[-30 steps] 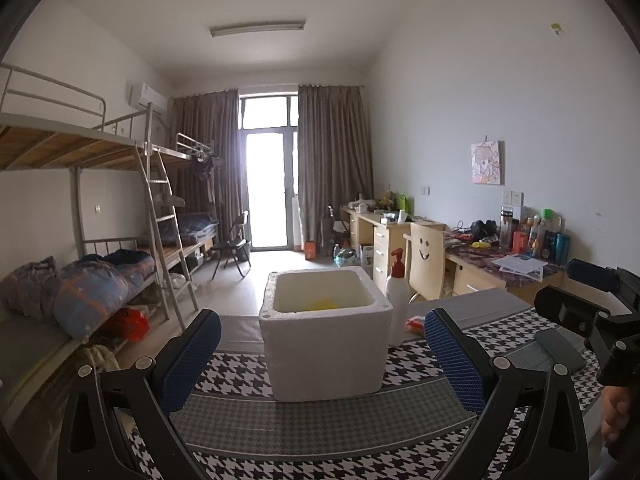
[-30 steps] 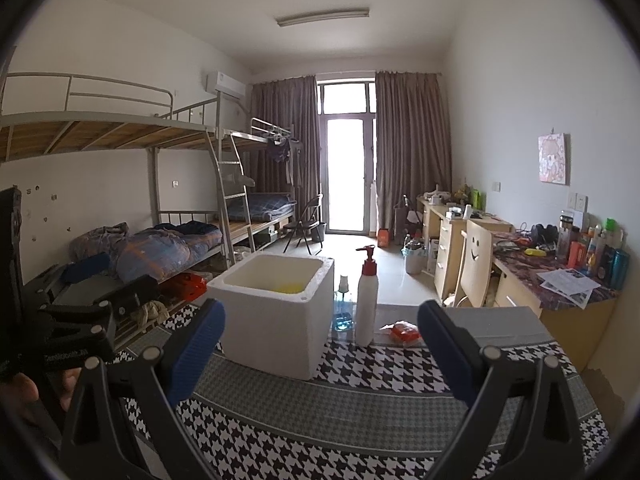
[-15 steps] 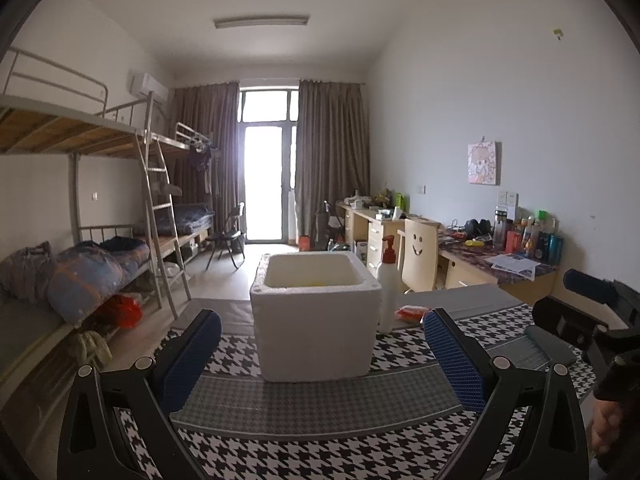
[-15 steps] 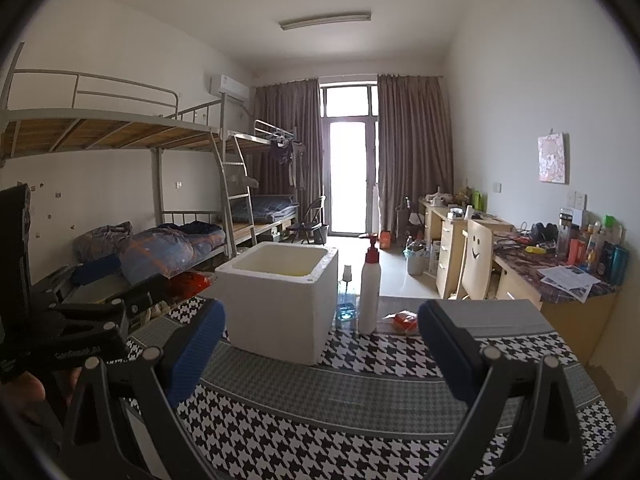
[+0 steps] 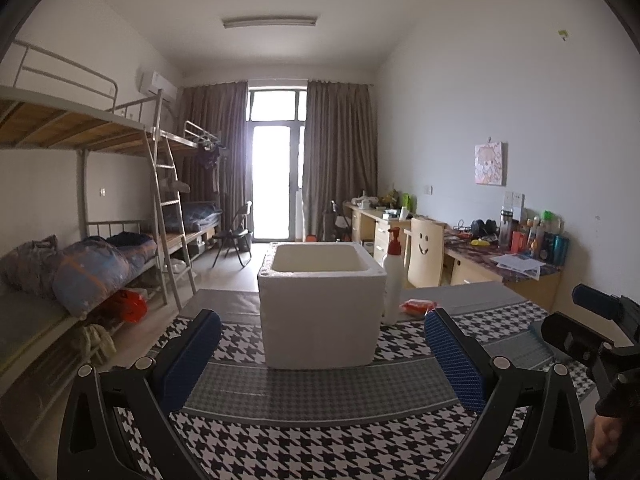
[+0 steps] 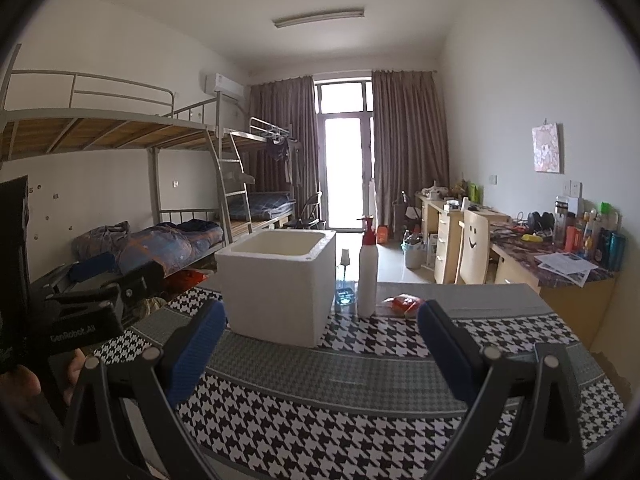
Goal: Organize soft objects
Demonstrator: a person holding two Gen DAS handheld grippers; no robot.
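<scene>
The small orange-red soft packet (image 6: pixel 404 305) is lying on the houndstooth-clothed worktop (image 6: pixel 360 412) ahead and slightly left of the right hand-held gripper (image 6: pixel 322 354), nearer it than the left hand-held gripper (image 5: pixel 320 362), both being held released and empty, beside the white foam box (image 6: pixel 280 288).

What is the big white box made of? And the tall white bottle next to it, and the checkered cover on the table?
The white box looks like foam: thick walls, matte, slightly grainy surface. The tall bottle seems to be smooth plastic with a slight sheen and a red pump top. The checkered cover looks like woven fabric, matte black-and-white houndstooth with grey bands, though a printed mat can't be ruled out.
</scene>
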